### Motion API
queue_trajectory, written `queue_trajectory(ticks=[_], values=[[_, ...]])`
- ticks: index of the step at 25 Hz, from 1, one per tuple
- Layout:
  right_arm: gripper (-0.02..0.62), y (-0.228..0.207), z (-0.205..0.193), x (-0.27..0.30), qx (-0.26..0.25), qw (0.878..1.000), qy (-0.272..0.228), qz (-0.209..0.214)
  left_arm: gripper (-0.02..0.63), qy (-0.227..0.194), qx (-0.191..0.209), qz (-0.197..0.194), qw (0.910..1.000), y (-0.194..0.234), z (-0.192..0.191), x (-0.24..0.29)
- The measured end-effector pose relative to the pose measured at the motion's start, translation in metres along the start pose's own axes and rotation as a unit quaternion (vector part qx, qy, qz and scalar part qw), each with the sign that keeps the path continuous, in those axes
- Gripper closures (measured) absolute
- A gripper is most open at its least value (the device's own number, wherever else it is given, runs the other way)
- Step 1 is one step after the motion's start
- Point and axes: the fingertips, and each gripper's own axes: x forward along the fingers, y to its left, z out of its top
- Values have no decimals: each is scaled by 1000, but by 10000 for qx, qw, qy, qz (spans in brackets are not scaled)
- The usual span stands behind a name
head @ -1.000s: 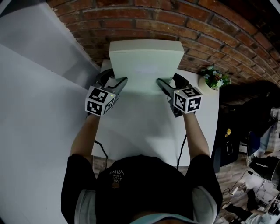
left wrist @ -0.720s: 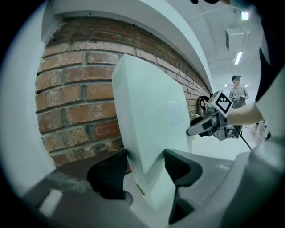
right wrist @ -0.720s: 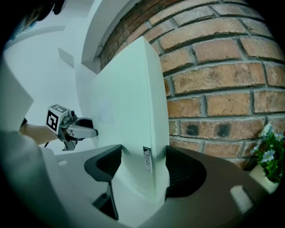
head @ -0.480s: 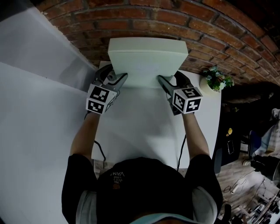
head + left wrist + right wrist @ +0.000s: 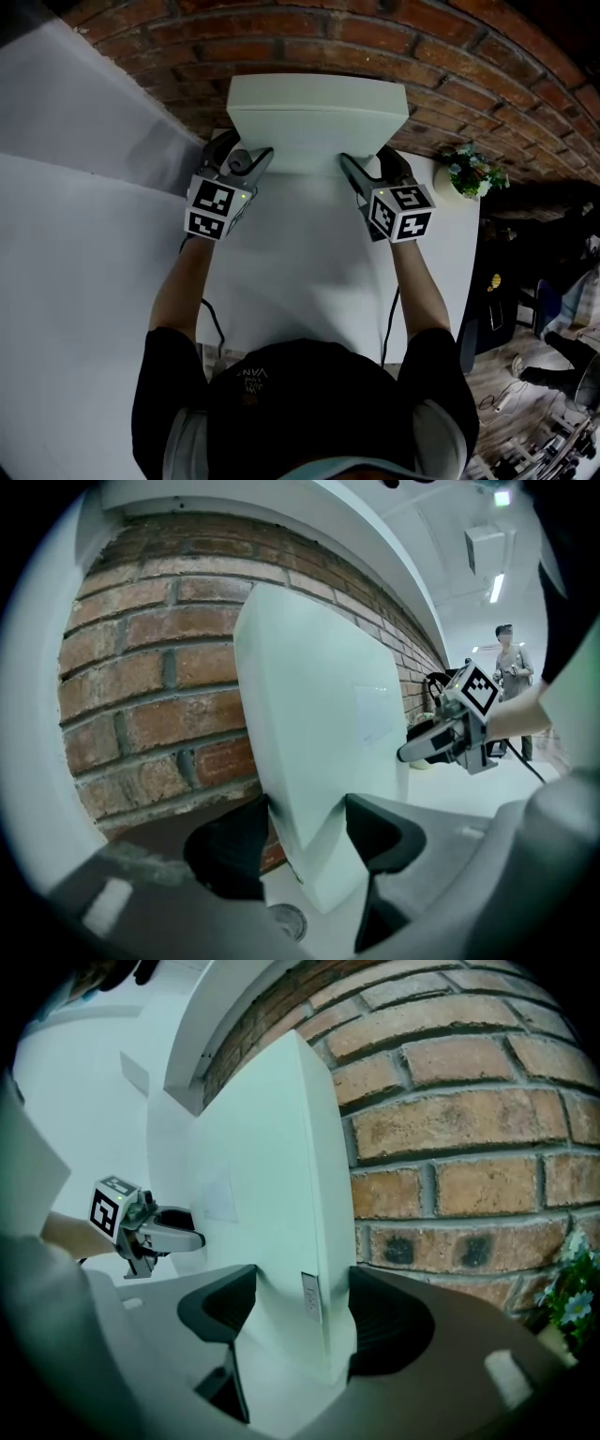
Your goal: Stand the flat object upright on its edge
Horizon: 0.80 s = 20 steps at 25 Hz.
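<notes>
The flat object is a wide white box (image 5: 319, 122). It stands on its long edge on the white table (image 5: 300, 272), close to the brick wall (image 5: 375, 37). My left gripper (image 5: 246, 157) is shut on its lower left corner, and my right gripper (image 5: 364, 164) is shut on its lower right corner. The left gripper view has the box (image 5: 319, 724) upright between the two pads of the left gripper (image 5: 305, 832), with the right gripper (image 5: 441, 747) at the far end. In the right gripper view the right gripper (image 5: 302, 1312) clamps the box (image 5: 262, 1194) by its thickness, and a small label shows on the edge.
A small potted plant (image 5: 472, 172) sits on the table's right corner, just right of the box. A big white slanted panel (image 5: 84, 187) fills the left side. The wall stands directly behind the box. A person (image 5: 511, 658) stands far off in the room.
Both grippers and the box have moved away from the person toward the brick wall. The box's front face looks narrower from above, so it stands steeper.
</notes>
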Motion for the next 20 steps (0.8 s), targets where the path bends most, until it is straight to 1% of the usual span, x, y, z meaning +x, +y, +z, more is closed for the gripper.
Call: queue_trajectory(ticks=[4,9,20], values=[[285,-2,3,5,11,10000,-79,-21,341,-35,-2,17,10000,4,1,4],[285,-4,10,11,-96,9998,-186,-75,342,-157,31,81,9998,12,5,9],[287,-9,14,21,-95,9994,-300,-128,344,-143,195,206,9995,23,4,17]])
